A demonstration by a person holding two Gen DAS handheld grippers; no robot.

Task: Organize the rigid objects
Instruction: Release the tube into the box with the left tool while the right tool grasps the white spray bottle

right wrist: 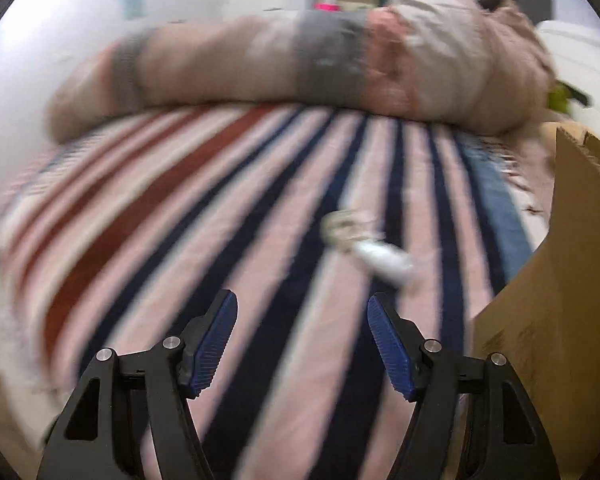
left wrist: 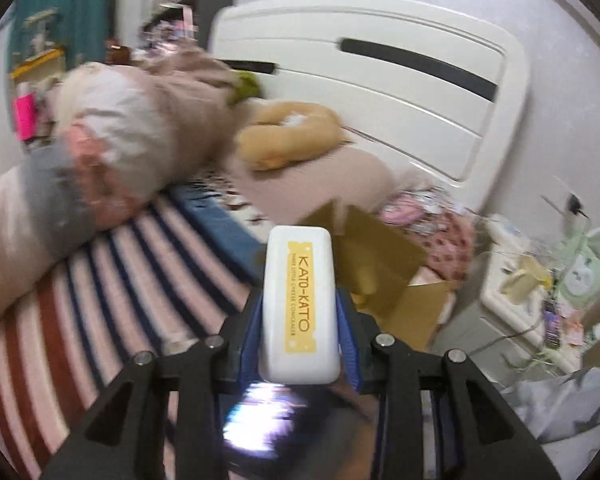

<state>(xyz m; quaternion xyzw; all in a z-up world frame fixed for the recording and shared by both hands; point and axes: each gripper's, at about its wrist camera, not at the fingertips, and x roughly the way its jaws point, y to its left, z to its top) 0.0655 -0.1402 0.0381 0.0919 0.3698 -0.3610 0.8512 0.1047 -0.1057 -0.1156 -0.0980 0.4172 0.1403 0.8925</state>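
My left gripper (left wrist: 299, 320) is shut on a white KATO-KATO concealer case (left wrist: 298, 304) with a yellow label, held upright above the striped blanket (left wrist: 140, 272). An open cardboard box (left wrist: 384, 264) lies just beyond it to the right. My right gripper (right wrist: 302, 320) is open and empty above the striped blanket (right wrist: 220, 208). A small white tube (right wrist: 384, 262) and a pale crumpled item (right wrist: 346, 226) lie blurred on the blanket ahead of it. The cardboard box wall (right wrist: 560, 280) stands at the right.
A rolled quilt (left wrist: 100, 152) lies along the far side of the bed, also in the right wrist view (right wrist: 300, 64). A tan plush toy (left wrist: 288, 136) rests by the white headboard (left wrist: 380, 88). A cluttered white side table (left wrist: 532, 288) stands to the right.
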